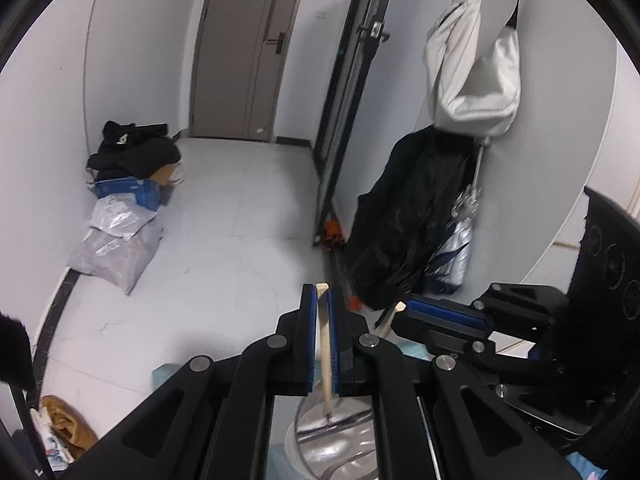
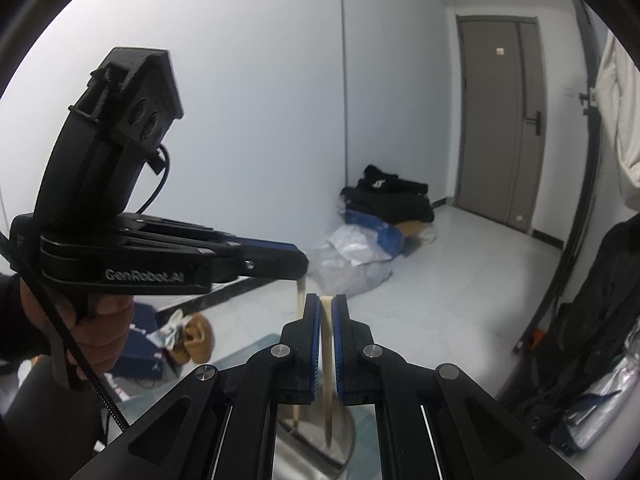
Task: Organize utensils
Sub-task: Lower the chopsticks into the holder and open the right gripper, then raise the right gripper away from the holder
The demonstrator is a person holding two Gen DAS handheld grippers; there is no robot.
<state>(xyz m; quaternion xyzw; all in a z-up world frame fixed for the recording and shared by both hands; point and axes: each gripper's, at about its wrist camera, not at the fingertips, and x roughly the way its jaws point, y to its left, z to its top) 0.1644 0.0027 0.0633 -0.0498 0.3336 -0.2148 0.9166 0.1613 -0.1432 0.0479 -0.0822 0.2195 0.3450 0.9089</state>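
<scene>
Left hand-held gripper [image 1: 323, 336] and right hand-held gripper [image 2: 326, 344] are each pinching a chopstick [image 1: 325, 354] over a metal bowl [image 1: 332, 440]; thin sticks risk slipping sideways.

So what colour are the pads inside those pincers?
Blue pads, clearest in the right wrist view.

- The pale tiled floor [image 1: 224, 240] lies open through its middle up to the grey door [image 1: 248, 48].
- A heap of black clothes, a blue box and grey plastic mailers [image 1: 124, 200] fills the left corner.
- A black hanging garment [image 1: 412, 216] and a white cloth bag [image 1: 472, 68] crowd the right wall.
</scene>
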